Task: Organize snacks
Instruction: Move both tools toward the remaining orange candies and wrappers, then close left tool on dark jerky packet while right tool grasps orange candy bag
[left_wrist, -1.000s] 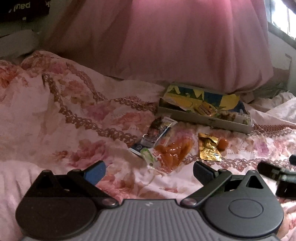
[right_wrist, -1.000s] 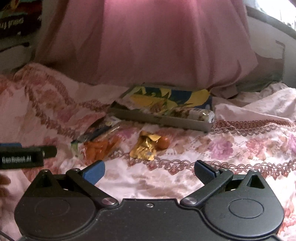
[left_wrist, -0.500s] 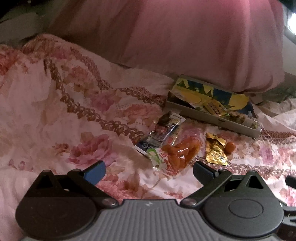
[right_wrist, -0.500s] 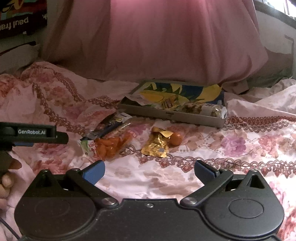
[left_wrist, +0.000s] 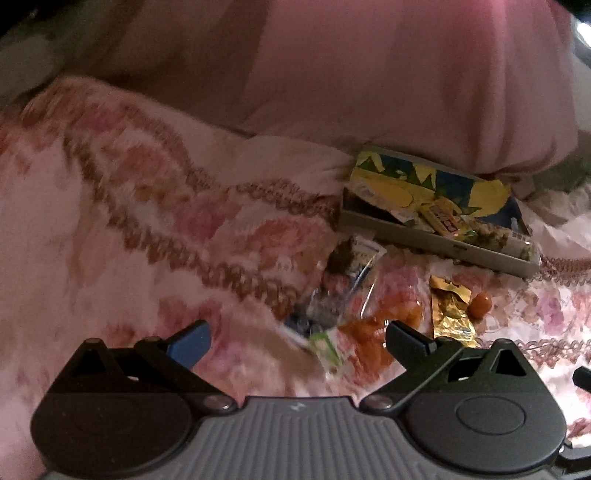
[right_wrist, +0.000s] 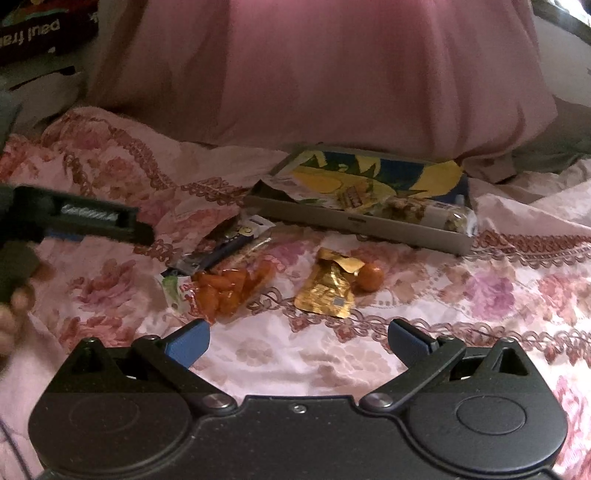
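- Floral bedspread (right_wrist: 498, 295); pink curtain (right_wrist: 332, 74) across upper frame.
- Grey tray (right_wrist: 369, 223), long axis left-to-right.
- Left gripper (left_wrist: 297, 341), right gripper (right_wrist: 297, 341): fingers spread, empty.

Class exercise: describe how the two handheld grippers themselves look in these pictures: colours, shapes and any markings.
Each gripper, left gripper and right gripper, has a black body with two round discs, angled black link arms with silver pivot screws, and blue finger pads. The left one's centre plate is ribbed grey. Seen from the right camera, its side carries white lettering, too blurred to read.
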